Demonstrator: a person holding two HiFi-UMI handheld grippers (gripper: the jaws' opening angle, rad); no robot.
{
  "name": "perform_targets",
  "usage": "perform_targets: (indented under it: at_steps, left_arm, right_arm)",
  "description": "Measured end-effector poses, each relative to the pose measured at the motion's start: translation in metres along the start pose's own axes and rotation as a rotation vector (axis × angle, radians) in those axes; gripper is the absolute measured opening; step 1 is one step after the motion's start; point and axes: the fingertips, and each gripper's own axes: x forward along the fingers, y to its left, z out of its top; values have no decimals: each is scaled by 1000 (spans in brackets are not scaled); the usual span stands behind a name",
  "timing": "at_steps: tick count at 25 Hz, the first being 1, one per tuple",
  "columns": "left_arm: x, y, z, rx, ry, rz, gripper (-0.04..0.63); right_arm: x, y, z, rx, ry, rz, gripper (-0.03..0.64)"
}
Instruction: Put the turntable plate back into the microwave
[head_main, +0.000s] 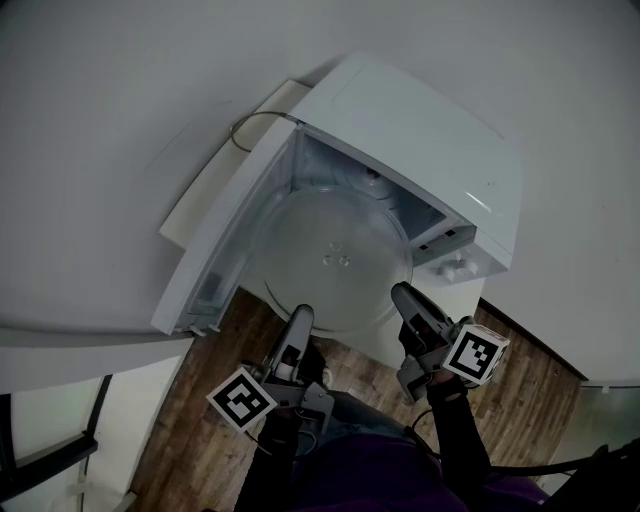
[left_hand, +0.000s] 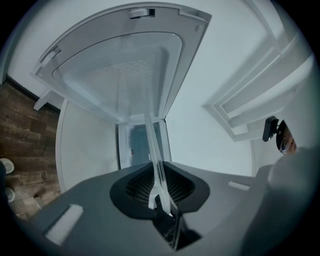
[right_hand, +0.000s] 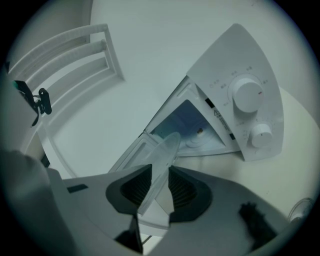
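The plate (head_main: 330, 255) is gripped by its near rim at two places: the left gripper (head_main: 300, 318) is clamped on the rim's left part and the right gripper (head_main: 405, 298) on its right part, with the glass edge seen pinched between the pads in both gripper views. The plate is held roughly level at the mouth of the microwave (head_main: 420, 140), whose door (head_main: 215, 250) is swung wide open to the left. The far edge appears to be reaching into the cavity, though how deep cannot be told. The hub (right_hand: 200, 132) on the cavity floor is uncovered. Pick-up and approach are judged done; what is left is sliding the plate in, seating it on the hub and letting go.
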Motion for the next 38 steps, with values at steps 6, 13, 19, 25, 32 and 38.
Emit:
perform_targets:
  at_steps: [6,13,19,25,32,38]
  left_arm:
    - [11,9,6,-69,-6,-15,60]
    - [26,24,10,-168,-3,-52,58]
    - [34,27,14,-185,-7,-96,63]
    - [41,29,14,-205,-7,-135,69]
    - [62,35,13,-201,2,-165,72]
    - [80,40,13,-195,10,-176,81]
  right_arm:
    - [9,-6,0,-4,7,-26,112]
    - [15,-18,5,5,-31,-54,114]
    - [20,-24,6,-3,-41,-63,115]
    - [20,-32,8,-53,-59,-109,124]
    - [21,-46,11,-57,-56,-188,149]
    - [25,-40,4,-20,-29,-170,158]
